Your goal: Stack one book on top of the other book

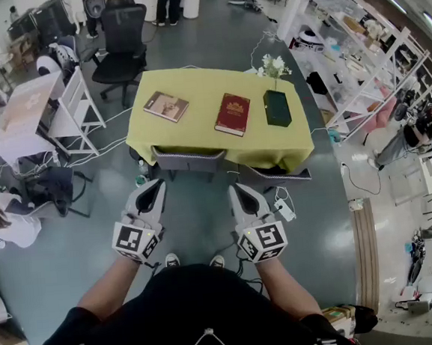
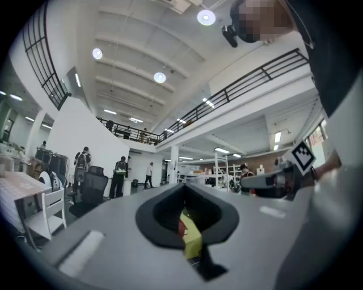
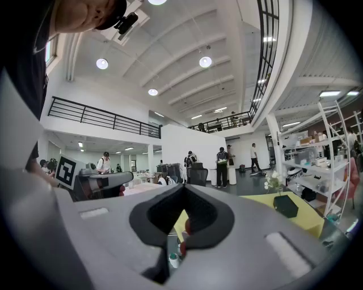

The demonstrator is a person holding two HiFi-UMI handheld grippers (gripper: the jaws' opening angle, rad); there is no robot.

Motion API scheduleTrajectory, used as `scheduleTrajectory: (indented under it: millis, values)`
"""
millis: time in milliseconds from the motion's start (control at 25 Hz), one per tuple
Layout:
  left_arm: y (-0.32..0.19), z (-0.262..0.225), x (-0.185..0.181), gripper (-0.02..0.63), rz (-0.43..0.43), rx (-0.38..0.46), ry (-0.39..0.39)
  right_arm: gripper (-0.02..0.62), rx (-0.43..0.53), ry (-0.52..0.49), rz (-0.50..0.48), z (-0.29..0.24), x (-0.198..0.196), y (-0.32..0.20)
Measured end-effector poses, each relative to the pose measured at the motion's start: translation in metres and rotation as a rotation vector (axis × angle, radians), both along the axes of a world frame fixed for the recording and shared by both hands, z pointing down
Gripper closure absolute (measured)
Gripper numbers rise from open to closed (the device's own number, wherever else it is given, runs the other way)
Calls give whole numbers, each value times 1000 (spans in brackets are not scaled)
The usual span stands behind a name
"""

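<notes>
Two books lie apart on the yellow table point(image 1: 198, 136): a tan one point(image 1: 167, 106) at the left and a dark red one point(image 1: 233, 114) near the middle. My left gripper point(image 1: 157, 184) and right gripper point(image 1: 236, 189) hang side by side in front of the table's near edge, well short of both books. Both are shut with nothing in them. In the left gripper view the gripper point(image 2: 184, 188) has its jaws closed together, and a strip of the table point(image 2: 193, 241) shows through the gap. The right gripper point(image 3: 182, 190) is closed the same way.
A dark square vase point(image 1: 276, 108) with white flowers point(image 1: 273, 67) stands right of the red book. Grey chairs point(image 1: 189, 161) are tucked under the table's near side. A black office chair point(image 1: 120, 41) stands behind it, a white chair point(image 1: 75, 105) to the left, and shelving point(image 1: 356, 50) on the right.
</notes>
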State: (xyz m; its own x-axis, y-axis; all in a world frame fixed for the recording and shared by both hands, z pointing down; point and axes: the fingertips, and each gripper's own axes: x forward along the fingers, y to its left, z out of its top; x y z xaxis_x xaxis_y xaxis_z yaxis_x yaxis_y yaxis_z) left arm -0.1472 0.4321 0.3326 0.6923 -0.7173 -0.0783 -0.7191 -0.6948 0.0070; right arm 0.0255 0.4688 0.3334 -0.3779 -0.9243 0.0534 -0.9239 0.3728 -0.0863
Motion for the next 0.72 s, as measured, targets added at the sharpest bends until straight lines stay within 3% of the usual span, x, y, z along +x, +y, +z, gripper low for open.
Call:
scheduleTrajectory:
  millis: [200,720]
  values:
    - [-4,3,-7,600,-14,-10,4,594,8,-31,-24,-1,-9,-1]
    - [-4,6,-24,600,-26,-25,7,594,-64,-60,38,15,-10,-7]
